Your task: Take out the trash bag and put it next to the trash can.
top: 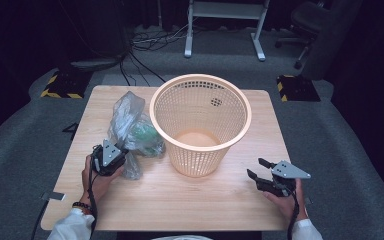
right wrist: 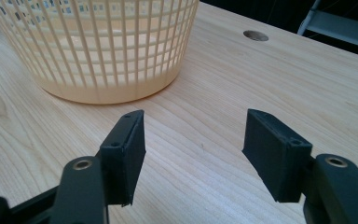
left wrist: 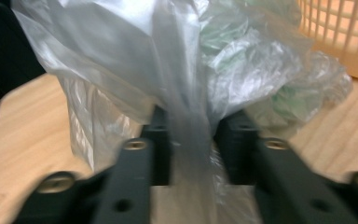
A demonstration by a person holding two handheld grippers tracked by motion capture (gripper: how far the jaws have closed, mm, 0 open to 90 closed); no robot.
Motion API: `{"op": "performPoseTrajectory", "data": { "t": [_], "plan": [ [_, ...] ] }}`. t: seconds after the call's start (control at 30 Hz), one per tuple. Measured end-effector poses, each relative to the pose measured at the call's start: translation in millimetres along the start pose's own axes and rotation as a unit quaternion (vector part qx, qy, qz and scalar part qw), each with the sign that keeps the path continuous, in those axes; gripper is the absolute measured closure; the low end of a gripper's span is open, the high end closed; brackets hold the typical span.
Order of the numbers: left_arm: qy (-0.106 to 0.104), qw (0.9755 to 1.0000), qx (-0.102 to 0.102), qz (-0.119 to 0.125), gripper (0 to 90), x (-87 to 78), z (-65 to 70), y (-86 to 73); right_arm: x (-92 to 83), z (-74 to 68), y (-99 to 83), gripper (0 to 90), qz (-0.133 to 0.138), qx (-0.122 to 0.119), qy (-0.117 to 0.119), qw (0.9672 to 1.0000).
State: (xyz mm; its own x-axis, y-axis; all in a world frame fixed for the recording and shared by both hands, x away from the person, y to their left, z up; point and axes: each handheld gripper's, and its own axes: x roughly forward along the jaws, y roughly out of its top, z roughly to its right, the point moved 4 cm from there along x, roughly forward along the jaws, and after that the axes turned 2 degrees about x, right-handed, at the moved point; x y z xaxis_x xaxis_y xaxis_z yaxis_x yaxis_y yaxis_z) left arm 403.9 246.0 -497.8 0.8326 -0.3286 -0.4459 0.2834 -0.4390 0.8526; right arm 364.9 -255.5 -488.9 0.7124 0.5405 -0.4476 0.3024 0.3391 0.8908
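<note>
Basket (top: 200, 125) upright at desk (top: 220, 195) centre; plastic bag (top: 132, 131) just left of basket, lying on desk; left claw (top: 116, 161) at bag's near end.

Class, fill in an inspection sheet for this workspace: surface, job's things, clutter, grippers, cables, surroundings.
Surface: wooden table, bare around the things.
Job's things: clear plastic bag beside the basket, which is upright.
Clutter: nothing seen.
Grippers: left gripper has a bag fold between its parted jaws; right gripper open, nothing between its jaws.
Cables: loose cables on the floor behind.
Surroundings: grey carpet, office chair.
</note>
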Motion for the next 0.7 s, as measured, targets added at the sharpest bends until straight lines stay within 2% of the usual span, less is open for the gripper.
{"op": "performPoseTrajectory", "data": {
  "t": [0.03,0.07,0.1,0.13,0.2,0.3,0.33,0.37,0.4,0.47,0.57,0.6,0.63,0.67,0.7],
  "plan": [
    [-0.014,0.9998,-0.010,-0.006,52.6,0.1,-0.1,-0.3,0.4,0.0,-0.3,38.9,-0.002,0.000,0.001,1.0000],
    [-0.033,0.9990,-0.026,-0.014,32.0,0.5,0.4,-1.0,1.3,-0.5,-0.8,38.7,-0.004,0.000,0.003,1.0000],
    [-0.058,0.9973,-0.039,-0.023,32.0,-0.3,1.3,-2.1,1.3,-0.5,-0.8,38.7,-0.004,0.000,0.003,1.0000],
    [-0.069,0.9955,-0.050,-0.039,24.5,-0.8,2.4,-3.4,1.4,-0.9,-0.8,38.5,-0.005,-0.001,0.004,1.0000],
    [-0.086,0.9927,-0.060,-0.060,14.6,-3.8,4.7,-5.7,1.5,-1.5,-0.7,38.0,-0.007,-0.004,0.006,0.9999],
    [-0.119,0.9881,-0.071,-0.065,15.6,-16.0,7.9,-6.1,1.3,-0.8,-0.7,36.9,-0.009,0.000,0.008,0.9999],
    [-0.131,0.9870,-0.062,-0.070,15.5,-20.3,9.6,-5.2,1.5,-0.2,-0.8,36.3,-0.010,0.002,0.008,0.9999],
    [-0.134,0.9873,-0.044,-0.073,15.8,-25.4,11.5,-4.0,1.7,0.4,-1.1,36.2,-0.011,0.006,0.011,0.9999],
    [-0.127,0.9886,-0.030,-0.075,15.8,-30.3,13.7,-2.8,1.8,1.3,-1.4,36.0,-0.013,0.007,0.011,0.9998],
    [-0.134,0.9873,-0.019,-0.084,15.7,-38.6,18.0,-2.1,2.2,2.5,-2.1,35.3,-0.021,0.013,0.011,0.9996],
    [-0.135,0.9853,-0.032,-0.100,15.8,-45.7,23.5,-7.8,2.8,3.2,-3.5,34.4,-0.036,0.018,0.014,0.9991],
    [-0.139,0.9832,-0.038,-0.112,15.9,-50.1,26.5,-13.4,3.5,3.2,-5.5,33.2,-0.051,0.023,0.022,0.9982],
    [-0.139,0.9832,-0.038,-0.112,15.7,-50.1,26.5,-13.4,3.5,3.2,-5.5,33.2,-0.051,0.023,0.022,0.9982],
    [-0.138,0.9837,-0.042,-0.108,15.7,-52.4,27.9,-16.2,4.3,2.8,-8.6,32.3,-0.065,0.027,0.033,0.9970],
    [-0.142,0.9828,-0.044,-0.110,15.7,-54.7,29.6,-19.2,4.3,2.8,-8.6,32.3,-0.065,0.027,0.033,0.9970]
  ]
}}
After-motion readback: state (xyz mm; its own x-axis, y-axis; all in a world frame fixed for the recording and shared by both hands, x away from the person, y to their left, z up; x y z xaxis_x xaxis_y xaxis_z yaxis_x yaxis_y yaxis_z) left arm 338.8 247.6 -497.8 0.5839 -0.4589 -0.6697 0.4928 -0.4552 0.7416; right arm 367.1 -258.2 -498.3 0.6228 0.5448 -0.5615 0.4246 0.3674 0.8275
